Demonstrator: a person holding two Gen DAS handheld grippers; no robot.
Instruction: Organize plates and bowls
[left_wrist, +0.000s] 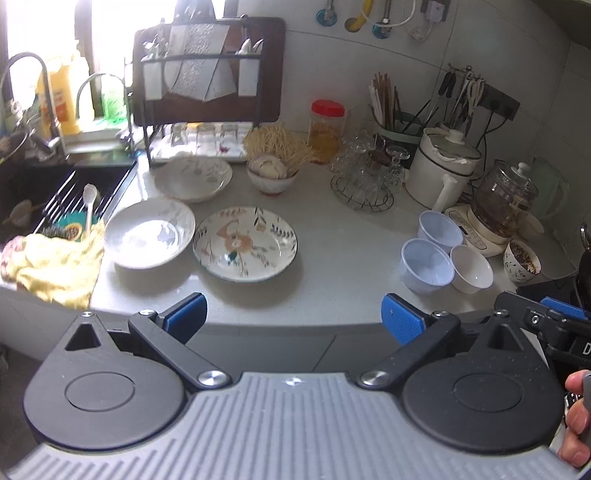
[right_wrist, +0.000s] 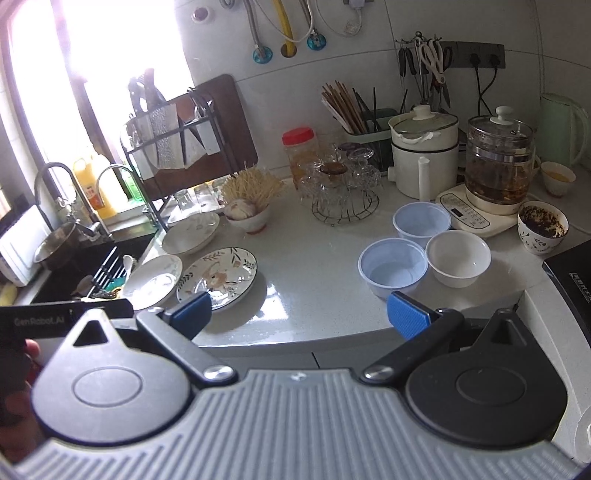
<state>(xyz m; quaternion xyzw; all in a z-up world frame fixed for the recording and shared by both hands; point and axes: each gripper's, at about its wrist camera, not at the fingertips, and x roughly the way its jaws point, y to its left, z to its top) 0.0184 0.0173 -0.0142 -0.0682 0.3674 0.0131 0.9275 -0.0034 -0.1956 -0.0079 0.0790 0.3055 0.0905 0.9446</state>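
Observation:
Three plates lie on the grey counter near the sink: a flower-patterned plate (left_wrist: 245, 243) (right_wrist: 217, 277), a white plate (left_wrist: 149, 232) (right_wrist: 153, 281) to its left, and a leaf-print plate (left_wrist: 192, 178) (right_wrist: 191, 232) behind them. At the right stand two pale blue plastic bowls (left_wrist: 427, 265) (right_wrist: 393, 266), the farther one (left_wrist: 439, 230) (right_wrist: 421, 223), and a white bowl (left_wrist: 471, 268) (right_wrist: 458, 263). My left gripper (left_wrist: 293, 317) is open at the counter's front edge, below the flowered plate. My right gripper (right_wrist: 298, 314) is open too, in front of the nearer blue bowl. Neither holds anything.
A sink (left_wrist: 55, 192) with a yellow cloth (left_wrist: 55, 266) is at the left. A garlic bowl (left_wrist: 272, 175), a glass rack (left_wrist: 364, 173), a white cooker (left_wrist: 443, 166), a glass kettle (right_wrist: 498, 162) and a cup of grounds (right_wrist: 542, 226) line the back. A stove edge (right_wrist: 572, 277) is right.

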